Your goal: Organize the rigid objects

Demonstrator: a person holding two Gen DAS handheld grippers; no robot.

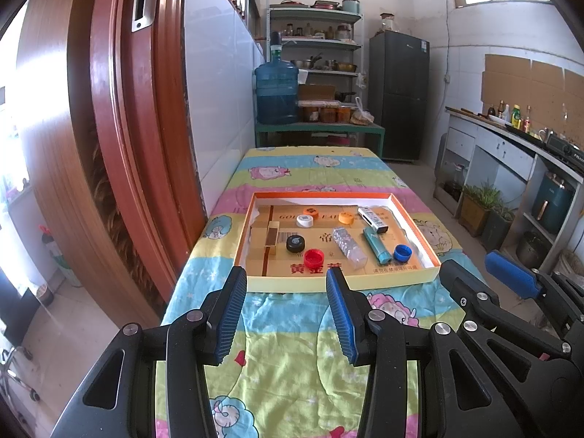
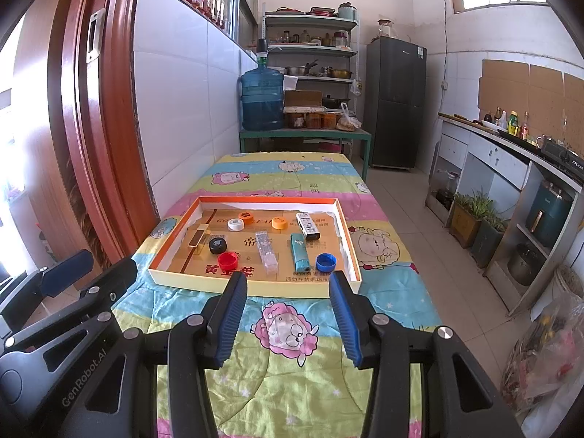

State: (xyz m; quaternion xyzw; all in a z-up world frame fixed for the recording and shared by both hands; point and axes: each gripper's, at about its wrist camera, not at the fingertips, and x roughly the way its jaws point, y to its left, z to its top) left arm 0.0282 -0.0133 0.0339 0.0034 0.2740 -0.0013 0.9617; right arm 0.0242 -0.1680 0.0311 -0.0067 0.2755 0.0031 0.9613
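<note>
I hold my left gripper (image 1: 283, 314) and right gripper (image 2: 288, 315) spread and empty at 6 o'clock of the shallow orange-rimmed cardboard tray (image 2: 255, 286), where the plastic caps, lighters and small boxes lie scattered, which fits sorting either pending or finished.
</note>
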